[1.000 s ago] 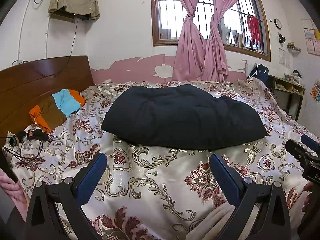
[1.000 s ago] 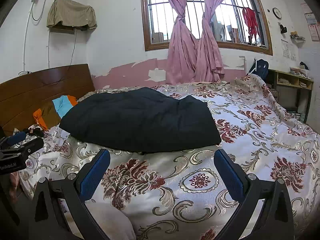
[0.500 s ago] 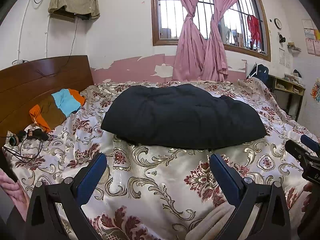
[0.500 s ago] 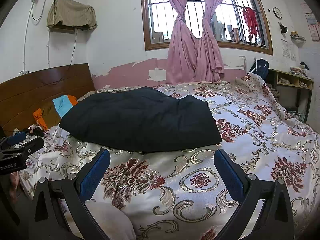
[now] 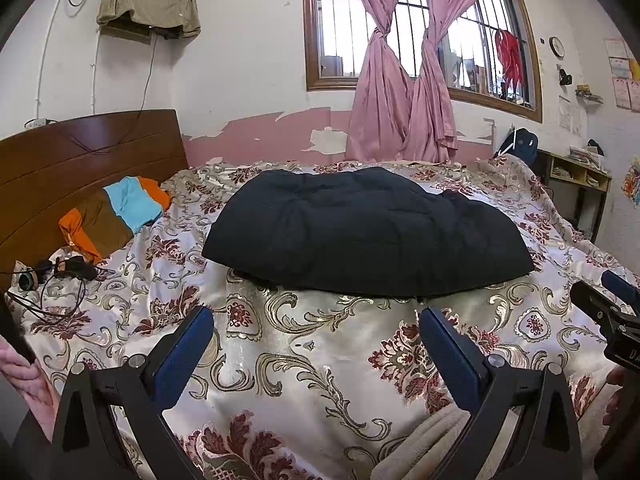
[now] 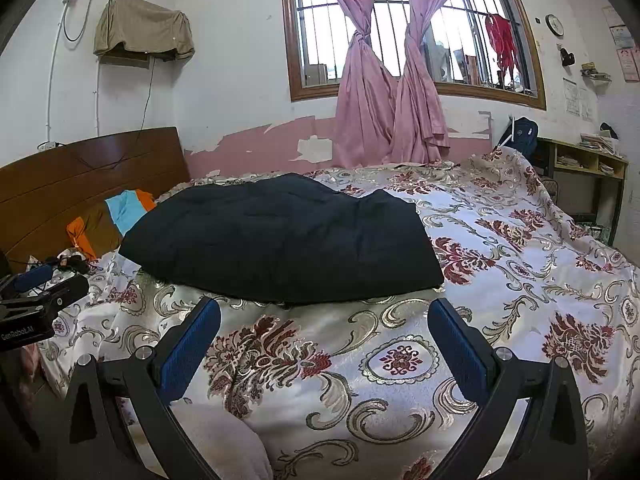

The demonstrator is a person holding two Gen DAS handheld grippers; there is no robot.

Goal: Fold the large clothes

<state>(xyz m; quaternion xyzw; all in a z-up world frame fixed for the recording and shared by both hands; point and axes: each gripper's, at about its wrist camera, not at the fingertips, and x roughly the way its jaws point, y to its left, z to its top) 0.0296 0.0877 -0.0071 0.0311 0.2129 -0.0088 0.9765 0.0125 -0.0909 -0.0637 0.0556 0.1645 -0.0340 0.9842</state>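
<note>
Grippers first: your left gripper [image 5: 316, 344] and right gripper [image 6: 324, 332] both stand spread wide with nothing between the blue pads, hovering over the near edge of the floral bedspread [image 5: 320, 360], side by side and level. Judged from that stance, you are lined up for an approach, not yet engaged.

Black padded garment [image 5: 364, 232], apparently a large quilted jacket, lies flat at 12 o'clock from the left gripper and at 11 o'clock from the right. Its near hem is close ahead of both, apart from the pads. It looks already doubled into a compact slab, so the fold seems well advanced; whether sleeves are tucked under cannot be told.

Surroundings: a striped orange, brown and blue cloth [image 5: 112, 216] rests against the wooden headboard [image 5: 80, 152] at 10 o'clock, with cables and small devices [image 5: 52, 276] beside it, well clear of the work. Pink curtains [image 5: 400, 92] hang at the window beyond.

Recommendation: take the near hem at both corners, since the padding may spring open.
</note>
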